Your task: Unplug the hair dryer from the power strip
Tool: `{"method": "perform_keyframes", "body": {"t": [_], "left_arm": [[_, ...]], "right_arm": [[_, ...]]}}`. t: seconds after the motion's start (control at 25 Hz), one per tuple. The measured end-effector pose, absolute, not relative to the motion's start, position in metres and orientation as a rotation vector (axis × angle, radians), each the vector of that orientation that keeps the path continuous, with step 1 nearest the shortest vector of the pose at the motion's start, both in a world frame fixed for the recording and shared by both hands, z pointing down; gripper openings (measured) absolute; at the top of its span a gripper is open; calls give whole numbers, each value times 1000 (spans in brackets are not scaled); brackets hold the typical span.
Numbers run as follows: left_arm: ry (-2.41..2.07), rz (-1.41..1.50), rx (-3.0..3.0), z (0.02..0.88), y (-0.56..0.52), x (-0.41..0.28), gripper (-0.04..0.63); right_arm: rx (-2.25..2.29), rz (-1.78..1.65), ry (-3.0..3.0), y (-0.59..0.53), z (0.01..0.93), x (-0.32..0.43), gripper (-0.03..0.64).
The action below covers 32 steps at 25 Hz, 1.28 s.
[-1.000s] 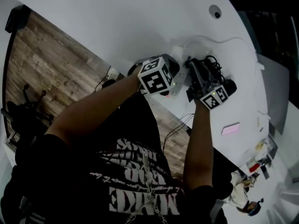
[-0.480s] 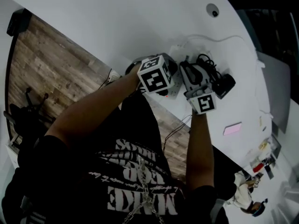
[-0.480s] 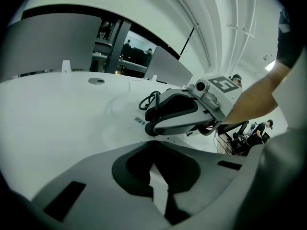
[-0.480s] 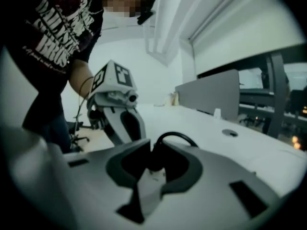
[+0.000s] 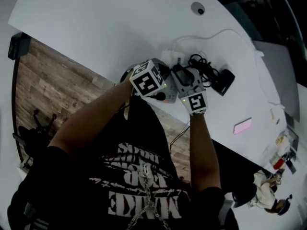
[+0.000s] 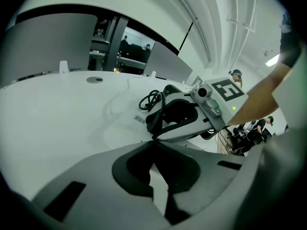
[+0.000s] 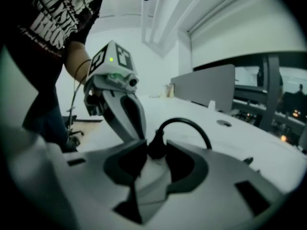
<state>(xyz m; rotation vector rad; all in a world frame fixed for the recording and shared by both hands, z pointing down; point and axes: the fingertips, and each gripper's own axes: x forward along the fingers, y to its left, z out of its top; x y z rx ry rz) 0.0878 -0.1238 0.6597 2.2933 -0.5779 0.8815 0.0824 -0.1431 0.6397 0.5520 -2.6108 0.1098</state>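
Observation:
The white power strip (image 5: 169, 57) lies near the white table's edge. The black hair dryer (image 5: 224, 80) and its coiled cord (image 5: 199, 63) lie just to its right. My left gripper (image 5: 163, 73) rests on the strip. In the left gripper view its jaws (image 6: 153, 145) are shut, tips together on the white casing. My right gripper (image 5: 178, 70) is right beside it. In the right gripper view the black plug (image 7: 156, 142) stands upright on the strip between the opening jaws (image 7: 153, 150), and the pads do not press it. The cord (image 7: 192, 124) arches away from the plug.
The table's front edge (image 5: 96, 68) runs diagonally, with wooden floor (image 5: 53, 80) below it. A round grommet (image 5: 197, 7) is set in the far tabletop, and a pink item (image 5: 242, 126) lies to the right. Thin cables (image 5: 180, 131) hang off the edge. A grey divider (image 6: 48, 42) stands behind the table.
My right gripper has rolled so its marker cube faces up. It has slid left along the strip to sit against the left gripper. The left gripper has stayed put.

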Motion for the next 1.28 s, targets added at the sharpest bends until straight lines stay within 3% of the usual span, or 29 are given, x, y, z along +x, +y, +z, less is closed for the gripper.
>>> {"method": "perform_keyframes", "body": {"t": [0.2,0.28,0.6,0.88,1.0,1.2,1.28], "left_arm": [[-590,875,2282,663,-121,87,21],[-597,870,2272,663,-120,85,21],[-638,879,2274,661,-128,84,21],[-612,897,2269,660,-122,83,21],[-720,746,2360,626,-129,74,21],[-1095,457,2623,522,-141,34,21],[-1263,329,2685,476,-140,11,21]], "right_arm": [[691,325,-2723,-150,616,80,156],[724,306,-2713,-151,620,79,97],[727,97,-2632,-150,630,75,101],[778,312,-2554,-142,640,82,119],[857,380,-2524,-131,627,99,153],[1146,336,-2572,-114,547,137,153],[1306,300,-2580,-107,507,152,122]]}}
